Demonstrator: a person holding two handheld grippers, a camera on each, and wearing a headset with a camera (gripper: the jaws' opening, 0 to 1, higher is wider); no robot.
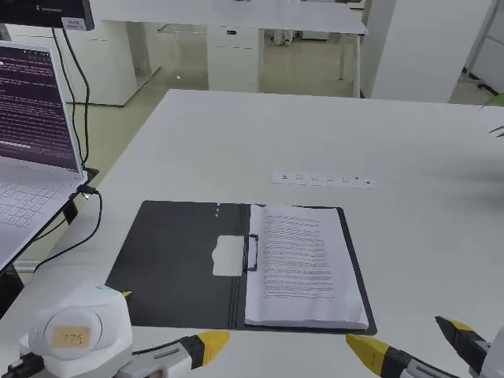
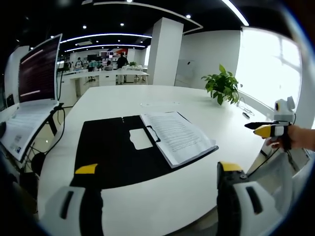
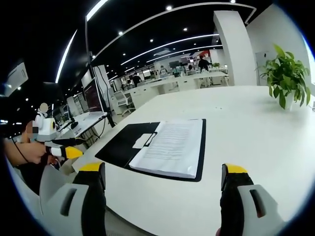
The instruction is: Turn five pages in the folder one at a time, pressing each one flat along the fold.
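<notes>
head view: an open black plastic folder [image 1: 177,272] lies flat on the white table [image 1: 331,134], near its front edge. a stack of white printed pages [image 1: 303,264] sits on the folder's right half, held along the fold by a black clip [image 1: 252,252]. the left half is bare cover except for a small white tab [image 1: 228,256]. the left gripper [image 1: 169,319] and the right gripper [image 1: 408,337], both yellow-tipped, hang just short of the folder's near edge, apart from it. an open silver laptop [image 1: 31,157] stands at the left.

left gripper view: the left gripper's jaws stand wide apart and hold nothing. the folder lies ahead between them, and a green potted plant [image 2: 224,86] stands beyond it.

right gripper view: the right gripper's jaws are likewise spread and empty. the page stack lies ahead, with its free long edge nearest.

handling, as a judgement: a single sheet is likely light, limp and slick against the sheet below, so two may lift together. the free outer edge or the near outer corner of the top page looks like the best hold, well away from the clip. the cover seems stiff enough to stay flat under pressing.
</notes>
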